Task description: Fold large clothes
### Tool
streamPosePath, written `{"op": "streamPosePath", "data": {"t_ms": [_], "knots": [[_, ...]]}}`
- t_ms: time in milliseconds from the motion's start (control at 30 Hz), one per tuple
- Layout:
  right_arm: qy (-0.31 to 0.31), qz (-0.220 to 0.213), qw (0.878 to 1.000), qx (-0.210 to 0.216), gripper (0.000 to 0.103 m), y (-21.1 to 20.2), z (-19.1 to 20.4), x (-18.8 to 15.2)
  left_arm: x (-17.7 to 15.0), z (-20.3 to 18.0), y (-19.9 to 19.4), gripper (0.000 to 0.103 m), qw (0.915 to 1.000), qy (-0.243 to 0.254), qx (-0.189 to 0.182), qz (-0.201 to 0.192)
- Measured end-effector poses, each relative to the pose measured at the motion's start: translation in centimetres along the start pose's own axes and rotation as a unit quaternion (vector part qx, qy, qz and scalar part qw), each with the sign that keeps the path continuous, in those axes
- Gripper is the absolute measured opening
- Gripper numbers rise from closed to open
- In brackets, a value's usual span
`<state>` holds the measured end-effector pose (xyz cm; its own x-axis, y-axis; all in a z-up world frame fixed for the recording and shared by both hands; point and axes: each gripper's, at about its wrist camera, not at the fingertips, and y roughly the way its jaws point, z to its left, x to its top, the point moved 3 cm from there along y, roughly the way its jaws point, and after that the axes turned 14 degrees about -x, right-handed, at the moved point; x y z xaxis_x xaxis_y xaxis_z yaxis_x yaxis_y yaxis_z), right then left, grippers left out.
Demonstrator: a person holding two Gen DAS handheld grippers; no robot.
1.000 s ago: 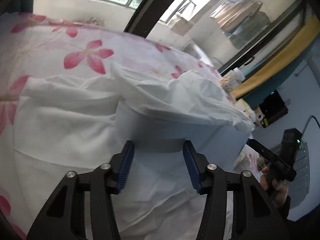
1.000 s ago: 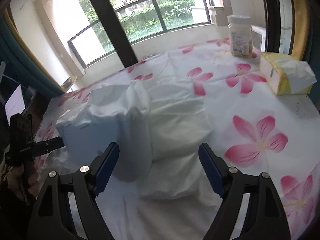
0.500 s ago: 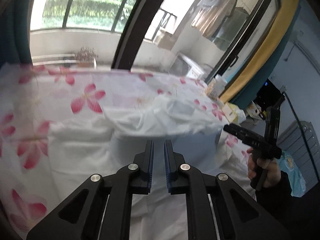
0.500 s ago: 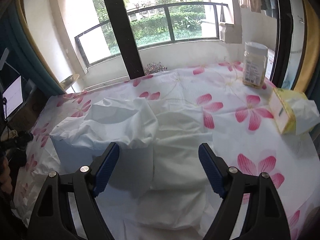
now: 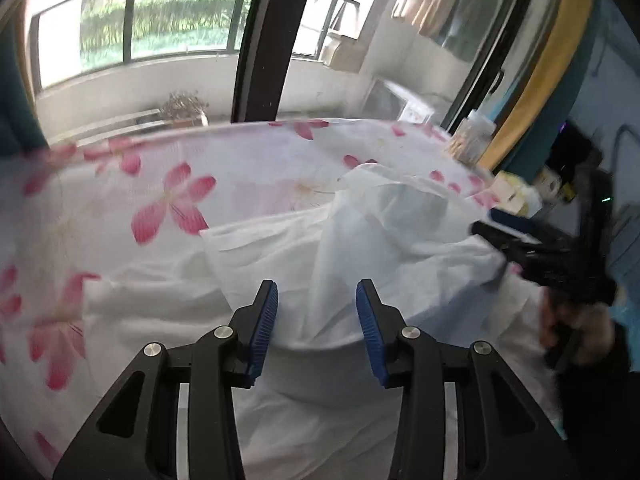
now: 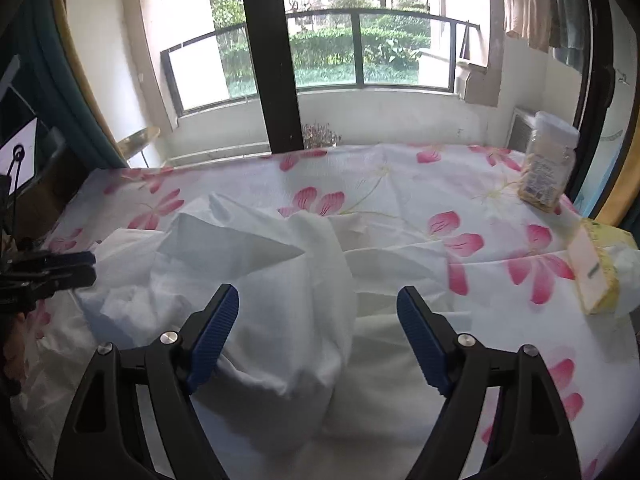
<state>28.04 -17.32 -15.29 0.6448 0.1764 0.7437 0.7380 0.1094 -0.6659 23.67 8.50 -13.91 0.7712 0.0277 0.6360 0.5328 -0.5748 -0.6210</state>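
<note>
- L gripper (image 5: 316, 322): blue pads spread apart, nothing between them. White garment (image 5: 360, 248) sits just ahead of the tips, a raised fold of it bulging up between and beyond the pads; can't tell if the pads touch cloth.
- R gripper (image 6: 318, 334): pads wide apart, not holding anything. A thick rolled ridge of the garment (image 6: 296, 280) runs fwd through the gap, closer to its left pad (image 6: 214, 334).
- Garment is rumpled, partly doubled over, lying on a flowered tablecloth (image 6: 400, 184) (white w/ pink blossoms). A peaked flap (image 6: 232, 240) stands up ahead-left of the R gripper.
- In L wrist view, the R gripper (image 5: 516, 240) shows at the right edge, blurred, a hand (image 5: 576, 328) gripping its handle; its tips are at the garment's right edge.
- In R wrist view, the L gripper (image 6: 74, 268) shows at the far left edge, its tips close together in this view, at the garment's left border; can't tell if they touch cloth.
- Ahead-right of R gripper: yellow tissue pack (image 6: 600, 268) on the cloth, well apart from the garment.
- Further ahead-right: clear jar w/ label (image 6: 548, 164), upright, near the table's far corner.
- Beyond the table: dark window post (image 6: 272, 52), balcony railing (image 6: 360, 20), green hedge outside.
- Far right, past the glass: clothes hanging (image 6: 536, 4).
</note>
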Motion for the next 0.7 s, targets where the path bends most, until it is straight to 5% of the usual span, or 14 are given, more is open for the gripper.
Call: {"op": "streamPosePath", "data": {"t_ms": [367, 500, 700], "knots": [[-0.007, 0.031, 0.999, 0.004, 0.082, 1.6, 1.0, -0.3, -0.5, 1.2, -0.6, 0.043, 0.9997, -0.018, -0.015, 0.012], [0.001, 0.042, 0.999, 0.028, 0.082, 0.3, 0.6, 0.0, -0.4, -0.3, -1.7, 0.043, 0.9987, -0.01, -0.049, 0.012], [0.0, 0.07, 0.996, 0.057, 0.082, -1.3, 0.3, -1.1, -1.3, -0.8, -2.0, 0.043, 0.9986, 0.011, -0.04, 0.033]]}}
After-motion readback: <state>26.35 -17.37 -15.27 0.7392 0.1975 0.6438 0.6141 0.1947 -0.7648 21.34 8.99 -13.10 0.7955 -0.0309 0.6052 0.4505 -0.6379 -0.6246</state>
